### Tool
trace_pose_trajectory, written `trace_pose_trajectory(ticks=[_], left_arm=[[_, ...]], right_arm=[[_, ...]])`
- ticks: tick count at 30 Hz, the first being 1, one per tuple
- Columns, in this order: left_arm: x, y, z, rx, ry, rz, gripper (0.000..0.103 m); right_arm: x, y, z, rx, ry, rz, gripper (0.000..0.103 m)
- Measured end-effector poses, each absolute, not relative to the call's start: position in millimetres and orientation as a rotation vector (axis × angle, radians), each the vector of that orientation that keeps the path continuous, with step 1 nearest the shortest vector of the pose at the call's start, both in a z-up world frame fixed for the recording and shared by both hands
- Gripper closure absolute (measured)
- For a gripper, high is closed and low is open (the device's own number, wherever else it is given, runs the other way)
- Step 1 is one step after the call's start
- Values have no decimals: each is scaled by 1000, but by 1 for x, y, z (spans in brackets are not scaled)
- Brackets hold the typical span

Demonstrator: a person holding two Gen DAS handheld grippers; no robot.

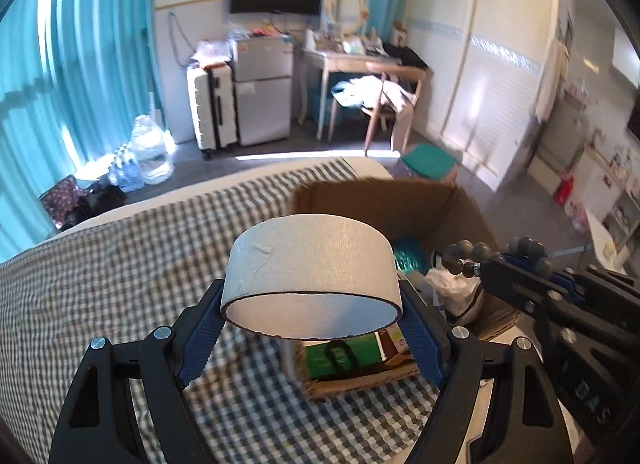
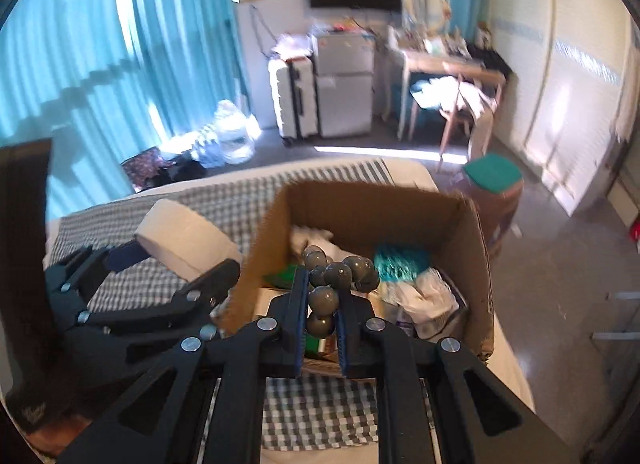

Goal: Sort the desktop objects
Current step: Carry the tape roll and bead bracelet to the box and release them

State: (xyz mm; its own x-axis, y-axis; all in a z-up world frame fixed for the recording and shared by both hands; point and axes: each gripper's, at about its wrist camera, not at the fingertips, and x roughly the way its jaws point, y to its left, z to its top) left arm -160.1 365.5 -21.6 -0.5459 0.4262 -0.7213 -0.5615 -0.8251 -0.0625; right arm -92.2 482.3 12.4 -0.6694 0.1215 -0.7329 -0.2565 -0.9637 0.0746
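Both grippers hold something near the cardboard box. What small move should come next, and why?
Probably carry the left gripper a little further until its tape roll is over the open cardboard box. The roll sits beside the box's near wall, while the right gripper already holds the bead string above it.

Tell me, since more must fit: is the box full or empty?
Partly full. The box already holds a white bag, something teal and a green item, with bare inner wall above them.
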Motion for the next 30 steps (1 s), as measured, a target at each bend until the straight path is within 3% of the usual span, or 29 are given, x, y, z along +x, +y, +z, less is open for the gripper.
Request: trace_pose_trajectory(ticks=[5, 6, 8, 9, 10, 17, 23, 30], left_arm=[[-172, 383, -42, -1040, 240, 2309, 18], [-172, 386, -44, -1047, 251, 2314, 14], [-179, 386, -51, -1084, 293, 2359, 2], [-181, 385, -54, -1101, 298, 2366, 0], [-182, 382, -55, -1110, 281, 2363, 0], [-176, 371, -37, -1049, 208, 2273, 0], [-166, 364, -21, -973, 230, 2228, 0], [-173, 316, -22, -1041, 223, 2372, 0]], right_arm=[[-105, 514, -8, -1177, 351, 2637, 90], [-108, 519, -10, -1186, 362, 2618, 83], [-109, 525, -14, -1195, 359, 2559, 57], [-107, 524, -13, -1178, 359, 2536, 38], [-106, 526, -11, -1154, 361, 2528, 36], [-95, 514, 9, -1067, 329, 2533, 36], [-73, 521, 15, -990, 493, 2530, 35], [-46, 513, 24, -869, 507, 2574, 35]])
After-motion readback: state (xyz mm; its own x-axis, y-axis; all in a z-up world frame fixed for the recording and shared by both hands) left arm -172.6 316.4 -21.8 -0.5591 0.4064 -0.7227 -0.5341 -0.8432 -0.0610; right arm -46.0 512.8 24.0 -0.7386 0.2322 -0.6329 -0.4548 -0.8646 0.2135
